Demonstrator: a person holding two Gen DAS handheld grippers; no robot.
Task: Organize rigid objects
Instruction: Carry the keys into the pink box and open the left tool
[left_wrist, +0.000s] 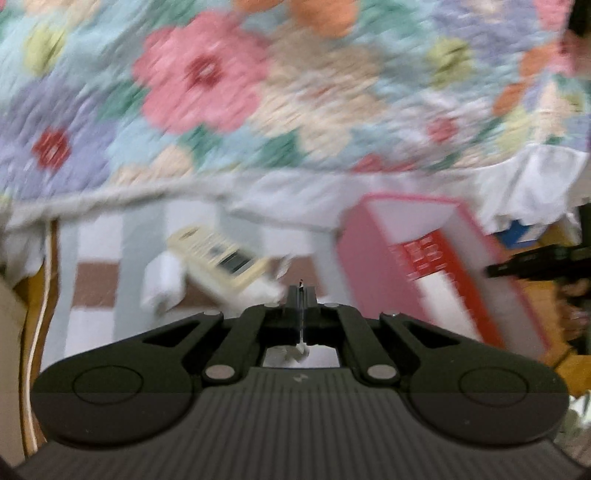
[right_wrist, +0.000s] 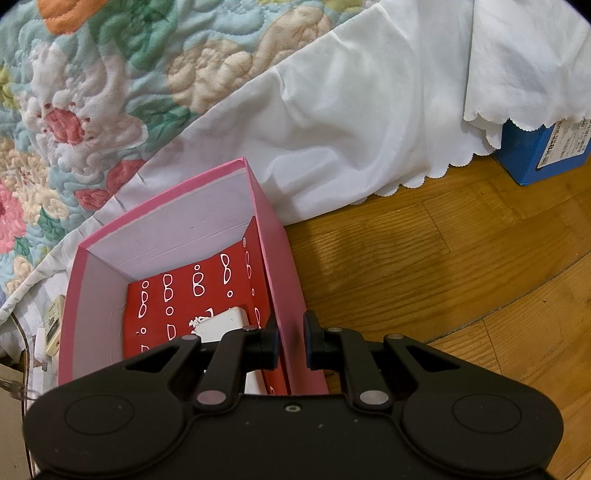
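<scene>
A pink box (right_wrist: 177, 192) stands open on the wooden floor beside a bed, lined with red paper that bears white figures. A flat white object (right_wrist: 221, 323) lies in it. My right gripper (right_wrist: 291, 338) straddles the box's right wall, one finger inside and one outside, shut on that wall. The left wrist view is blurred: my left gripper (left_wrist: 302, 293) is shut, with a thin white piece (left_wrist: 301, 349) showing between its pads; what it is I cannot tell. Beyond it lie a cream device (left_wrist: 218, 254) with a small screen and a white adapter (left_wrist: 162, 280); the pink box (left_wrist: 373, 266) is to the right.
A floral quilt (right_wrist: 110, 92) and a white sheet (right_wrist: 351, 122) hang from the bed down to the floor. A blue box (right_wrist: 532, 155) sits half under the sheet at the right. Bare wooden floor (right_wrist: 443, 258) lies right of the pink box. A checked cloth (left_wrist: 99, 280) lies under the cream device.
</scene>
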